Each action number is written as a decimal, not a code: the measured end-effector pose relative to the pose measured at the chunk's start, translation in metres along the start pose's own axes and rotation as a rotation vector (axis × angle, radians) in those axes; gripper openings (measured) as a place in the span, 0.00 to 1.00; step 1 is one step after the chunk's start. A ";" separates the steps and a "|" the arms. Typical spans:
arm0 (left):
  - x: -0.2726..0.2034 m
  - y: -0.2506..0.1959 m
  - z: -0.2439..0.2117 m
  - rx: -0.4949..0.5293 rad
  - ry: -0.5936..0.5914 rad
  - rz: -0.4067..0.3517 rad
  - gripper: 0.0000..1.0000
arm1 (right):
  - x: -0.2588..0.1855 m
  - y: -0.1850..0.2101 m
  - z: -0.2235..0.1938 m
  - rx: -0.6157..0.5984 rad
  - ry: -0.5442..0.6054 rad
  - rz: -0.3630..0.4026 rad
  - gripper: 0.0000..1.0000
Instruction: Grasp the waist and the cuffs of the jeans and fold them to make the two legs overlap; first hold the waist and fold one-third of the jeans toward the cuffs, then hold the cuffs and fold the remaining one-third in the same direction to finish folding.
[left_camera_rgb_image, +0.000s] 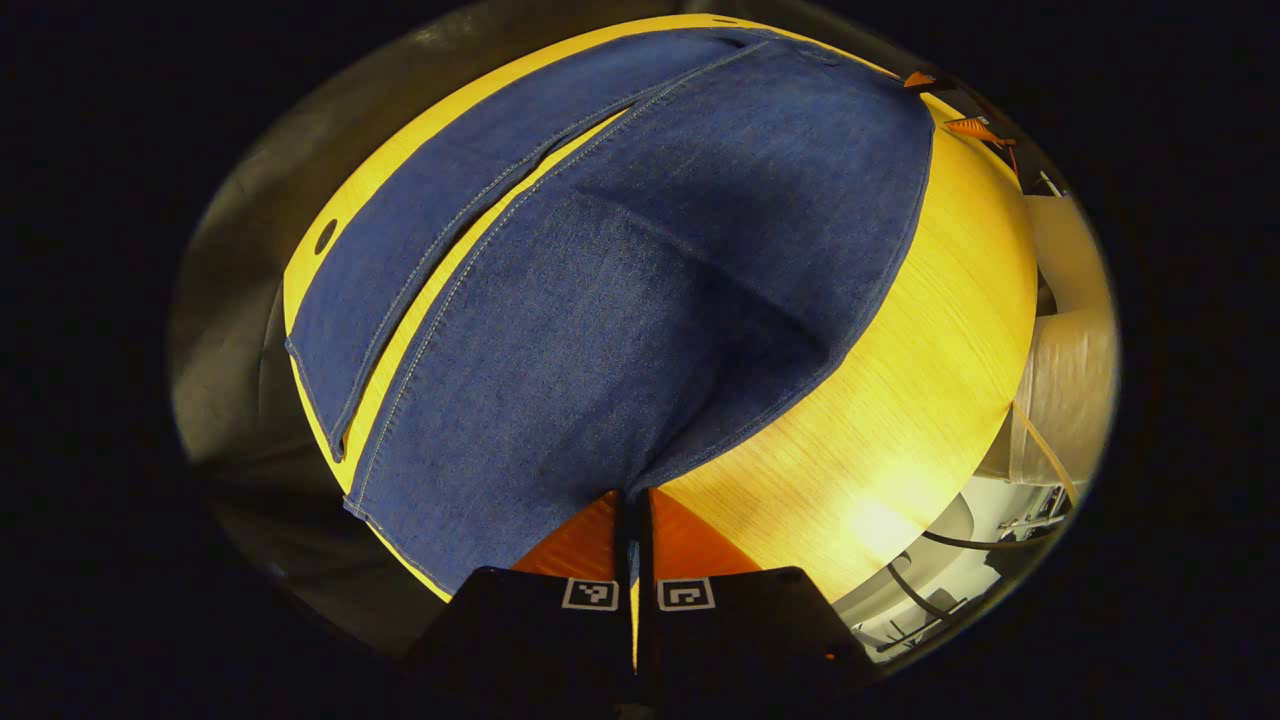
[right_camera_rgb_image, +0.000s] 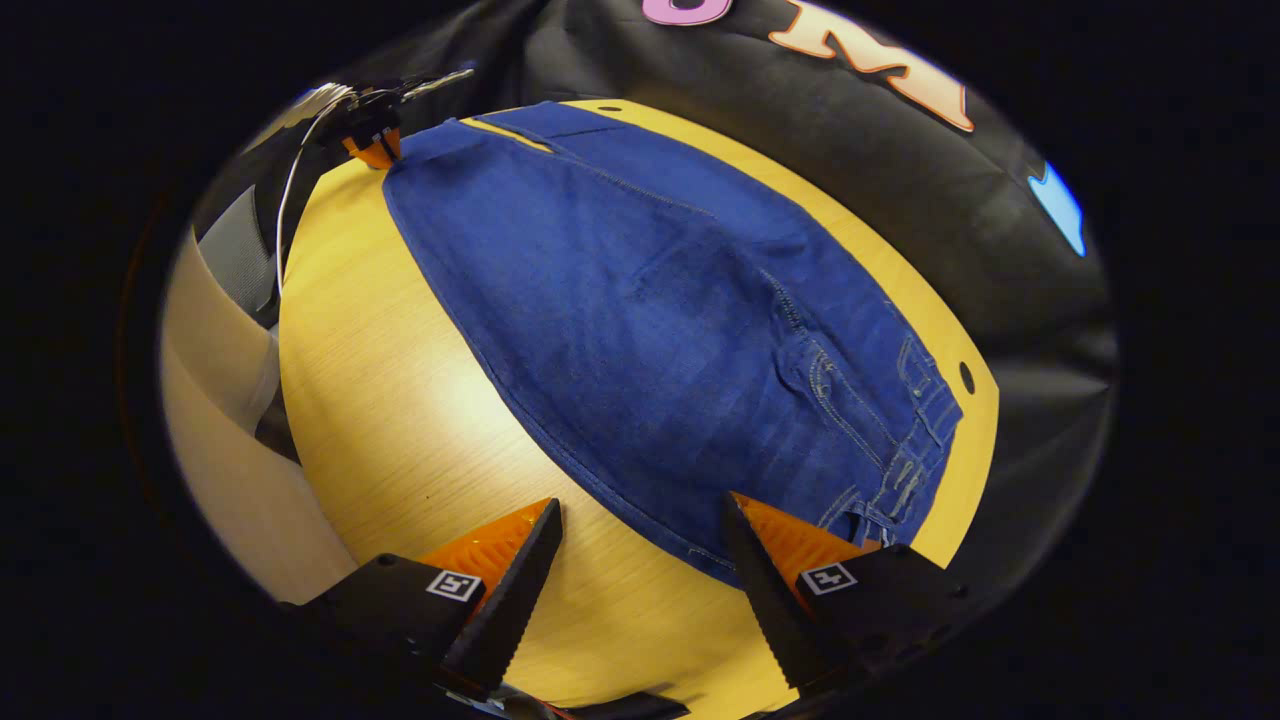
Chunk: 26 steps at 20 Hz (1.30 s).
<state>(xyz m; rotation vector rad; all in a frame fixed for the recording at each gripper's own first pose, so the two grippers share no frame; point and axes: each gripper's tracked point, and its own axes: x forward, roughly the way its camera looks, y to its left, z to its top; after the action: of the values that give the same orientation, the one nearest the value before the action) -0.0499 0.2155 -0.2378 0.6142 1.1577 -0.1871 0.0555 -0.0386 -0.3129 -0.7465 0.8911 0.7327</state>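
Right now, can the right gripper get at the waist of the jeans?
Probably yes. The right gripper is open just short of the waist, with bare table around it and nothing between. The left gripper pinches the cuff end, well clear.

a pale wood-grain counter fills the middle of both views, lit warm yellow, with a bright glare patch on its bare part in the left gripper view. small dark round holes sit near its far edge (one more shows at the rim in the left gripper view). behind it hangs the booth's black cloth wall, creased and dim. off the counter's near side stands pale, whitish furniture, with dark cables below it.
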 end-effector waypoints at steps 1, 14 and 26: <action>0.000 0.000 0.001 0.000 0.004 0.004 0.00 | 0.003 0.002 -0.002 0.000 0.010 0.024 0.99; 0.003 -0.001 0.003 -0.003 -0.012 -0.012 0.00 | 0.013 0.007 -0.003 0.065 0.095 0.155 0.95; 0.004 -0.001 0.005 -0.046 -0.018 0.024 0.00 | 0.020 -0.024 0.005 0.179 0.079 0.095 0.17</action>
<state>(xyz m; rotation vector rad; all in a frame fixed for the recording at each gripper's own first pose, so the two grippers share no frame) -0.0449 0.2130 -0.2400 0.5838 1.1339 -0.1451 0.0851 -0.0428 -0.3219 -0.5807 1.0546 0.7001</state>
